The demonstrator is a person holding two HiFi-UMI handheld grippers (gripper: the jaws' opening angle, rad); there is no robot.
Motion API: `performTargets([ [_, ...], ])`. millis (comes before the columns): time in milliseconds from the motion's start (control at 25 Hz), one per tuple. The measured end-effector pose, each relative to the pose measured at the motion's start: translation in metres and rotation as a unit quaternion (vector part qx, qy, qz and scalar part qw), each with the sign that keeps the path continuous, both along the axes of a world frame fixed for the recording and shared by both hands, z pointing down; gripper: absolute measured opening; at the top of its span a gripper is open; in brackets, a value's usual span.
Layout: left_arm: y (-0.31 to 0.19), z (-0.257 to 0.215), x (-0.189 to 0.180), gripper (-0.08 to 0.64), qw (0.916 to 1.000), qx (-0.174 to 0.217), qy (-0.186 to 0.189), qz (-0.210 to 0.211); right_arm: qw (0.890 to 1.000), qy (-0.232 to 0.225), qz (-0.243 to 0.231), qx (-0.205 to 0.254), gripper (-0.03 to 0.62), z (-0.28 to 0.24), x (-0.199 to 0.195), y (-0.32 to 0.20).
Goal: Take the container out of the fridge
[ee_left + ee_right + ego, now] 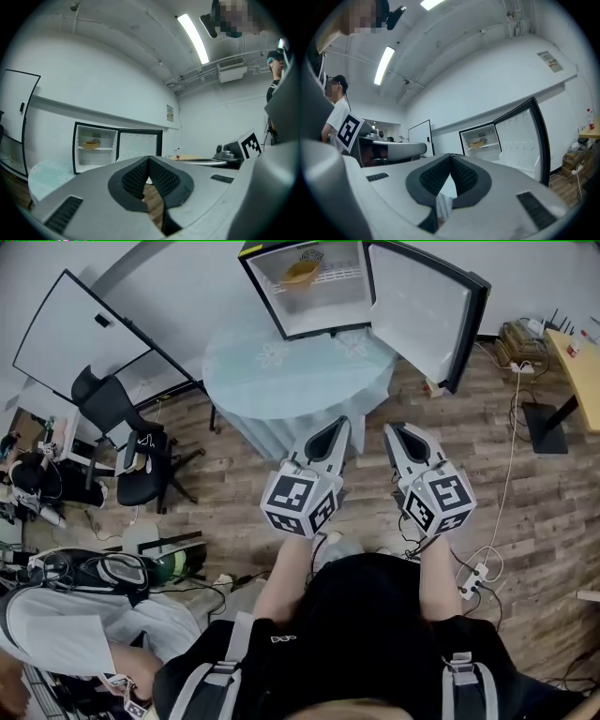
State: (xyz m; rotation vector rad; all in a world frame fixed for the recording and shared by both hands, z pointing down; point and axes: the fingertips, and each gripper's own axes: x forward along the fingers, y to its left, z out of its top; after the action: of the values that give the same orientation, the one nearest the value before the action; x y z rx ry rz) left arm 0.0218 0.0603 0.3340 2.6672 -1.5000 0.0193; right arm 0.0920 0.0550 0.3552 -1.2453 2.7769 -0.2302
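Note:
A small fridge [281,296] stands open on a round table [281,381], its door [422,315] swung to the right. On its shelf sits a yellow container [301,275], also visible as the container [90,145] in the left gripper view and the container [476,145] in the right gripper view. My left gripper [344,420] and right gripper [387,427] hover side by side, short of the table's near edge, both shut and empty. Their tips meet: left gripper [149,158], right gripper [451,155].
A black office chair [131,456] and whiteboards [84,334] stand at the left. Cables and a power strip [473,579] lie on the wooden floor at the right, near a desk [577,362]. A person stands beyond the grippers in both gripper views.

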Motion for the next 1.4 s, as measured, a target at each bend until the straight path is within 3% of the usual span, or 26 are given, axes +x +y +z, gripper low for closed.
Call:
performTargets([
  [600,-0.037,-0.004,-0.010,0.003,0.9993,0.003,0.018,0.033,0.998,0.022,0.059,-0.008,0.008,-0.002,0.001,-0.041],
  [840,-0.057,-0.010,-0.056,0.003,0.9995,0.004,0.029,0.007,0.994,0.016,0.099,-0.032,0.008,0.002,-0.002,-0.072],
  [1080,-0.077,0.005,-0.128,0.003,0.9975,-0.026,0.042,-0.050,0.997,0.030,0.062,-0.046,0.008,0.012,-0.063,-0.093],
  [1400,-0.088,0.013,-0.204,0.003,0.9954,-0.030,0.044,-0.079,0.998,0.024,0.033,-0.042,0.008,0.018,-0.152,-0.126],
])
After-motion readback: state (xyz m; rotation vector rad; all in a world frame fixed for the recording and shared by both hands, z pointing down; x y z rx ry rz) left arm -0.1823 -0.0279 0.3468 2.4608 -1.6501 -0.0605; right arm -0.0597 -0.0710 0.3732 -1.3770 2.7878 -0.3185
